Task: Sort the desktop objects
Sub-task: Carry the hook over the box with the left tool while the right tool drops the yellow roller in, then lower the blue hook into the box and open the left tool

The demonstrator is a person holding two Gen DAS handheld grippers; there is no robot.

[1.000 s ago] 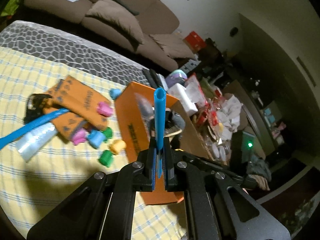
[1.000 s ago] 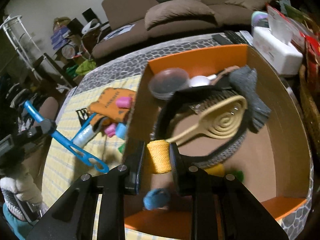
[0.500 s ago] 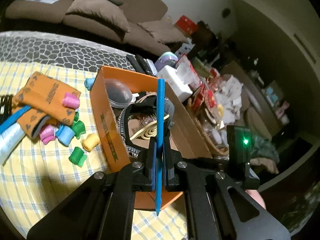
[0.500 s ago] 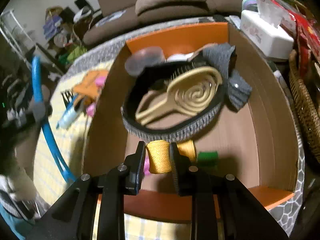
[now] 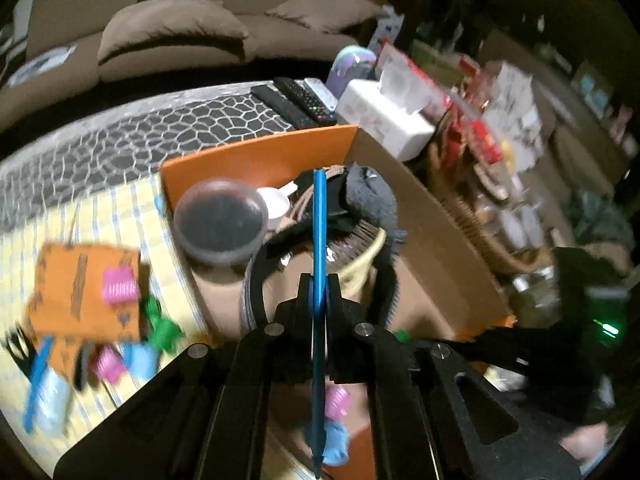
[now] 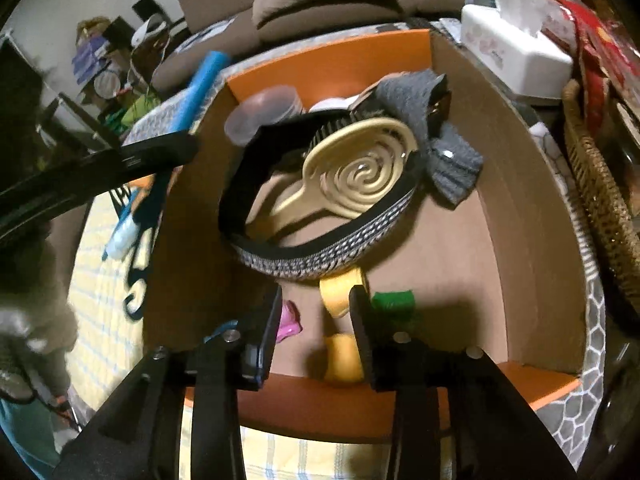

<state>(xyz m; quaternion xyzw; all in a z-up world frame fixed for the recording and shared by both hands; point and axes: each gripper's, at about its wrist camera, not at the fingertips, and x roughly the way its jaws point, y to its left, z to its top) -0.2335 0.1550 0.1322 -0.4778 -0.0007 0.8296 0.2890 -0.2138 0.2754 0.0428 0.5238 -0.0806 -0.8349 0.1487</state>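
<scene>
Two tools over orange cardboard box [image 6: 504,184]; left tool [image 5: 319,280] clamped on thin blue plastic strip [image 5: 319,216], upright; right tool [image 6: 314,312] apart, yellow ribbed curler [image 6: 345,358] on box floor below.

Showing in the orange cardboard box [image 6: 500,184]: 2 yellow hair rollers [image 6: 343,290], 1 green roller [image 6: 393,301], 1 pink roller [image 6: 289,322], 1 cream spiral hairbrush [image 6: 360,176].

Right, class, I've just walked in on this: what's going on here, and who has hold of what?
A person with two handheld grippers is sorting desk clutter into an orange box. The left gripper is shut on a blue stick above the box. The right gripper is open over the box, and a yellow roller lies below it. More rollers wait on the checked cloth.
</scene>
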